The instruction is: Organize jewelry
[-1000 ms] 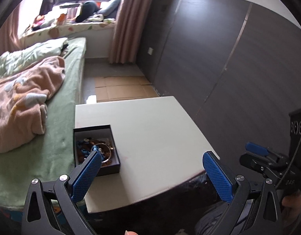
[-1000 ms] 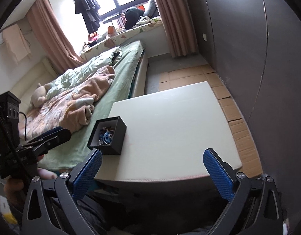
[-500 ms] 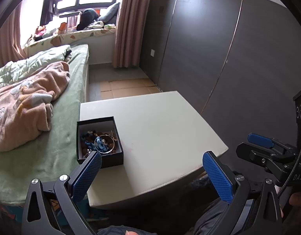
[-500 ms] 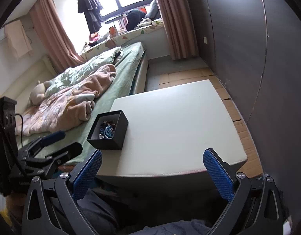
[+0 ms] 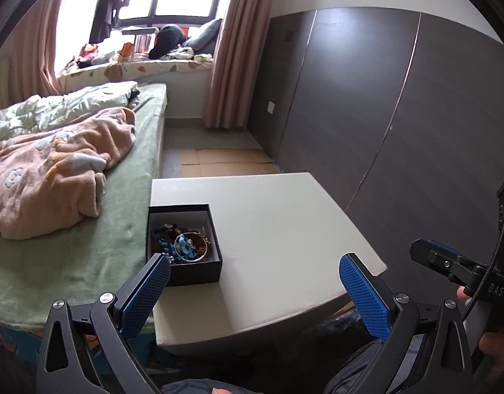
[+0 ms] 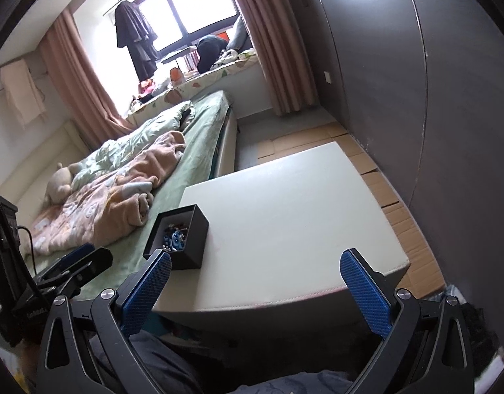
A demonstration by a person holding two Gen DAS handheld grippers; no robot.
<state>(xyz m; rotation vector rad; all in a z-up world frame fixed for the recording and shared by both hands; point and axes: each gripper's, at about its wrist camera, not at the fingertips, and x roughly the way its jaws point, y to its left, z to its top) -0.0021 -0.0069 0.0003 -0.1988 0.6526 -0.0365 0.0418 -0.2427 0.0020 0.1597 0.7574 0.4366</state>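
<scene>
Over the last second both views have pulled back and risen a little while the left gripper (image 5: 254, 277) and right gripper (image 6: 255, 274) stay spread and empty, and the jewelry (image 5: 183, 242) lies heaped in the black box (image 5: 199, 267) at the tabletop's (image 5: 284, 229) left edge, so sorting looks yet to come.

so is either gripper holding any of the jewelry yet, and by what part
Nothing is held. The left gripper and right gripper are both open and empty, short of the table; the jewelry lies in the black box.
</scene>
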